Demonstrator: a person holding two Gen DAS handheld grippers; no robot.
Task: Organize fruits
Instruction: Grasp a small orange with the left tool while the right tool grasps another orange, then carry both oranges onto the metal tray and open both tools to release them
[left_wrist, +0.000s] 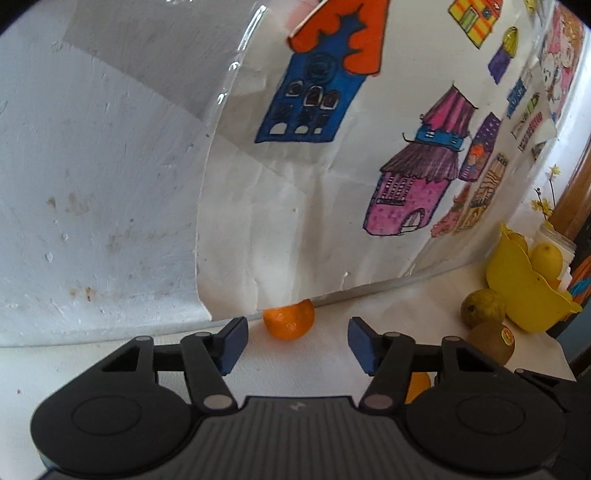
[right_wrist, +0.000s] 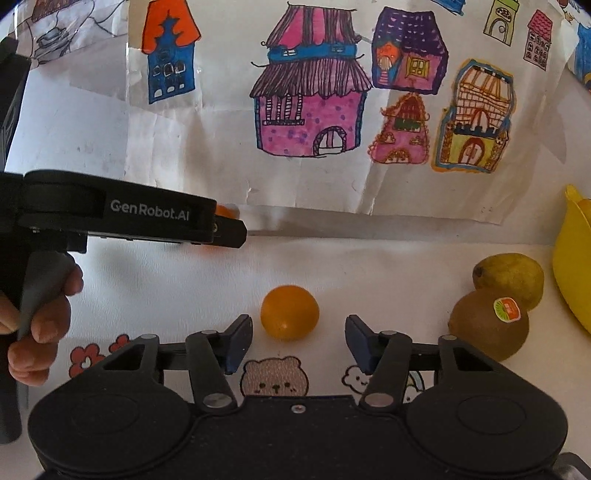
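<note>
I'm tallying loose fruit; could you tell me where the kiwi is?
In the right wrist view, the kiwi sits on the table at right, touching the pear beside the yellow bowl.

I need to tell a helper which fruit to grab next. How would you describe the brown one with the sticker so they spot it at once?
Start at the yellow bowl on the right side of the white table. Just left of it lie two fruits touching; the nearer one is the kiwi. It is brown and dull, with a small round sticker, unlike the yellow-green pear behind it and the smooth orange farther left.

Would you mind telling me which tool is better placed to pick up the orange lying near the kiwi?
Right: the right tool is open with the orange just ahead, centred.
</note>
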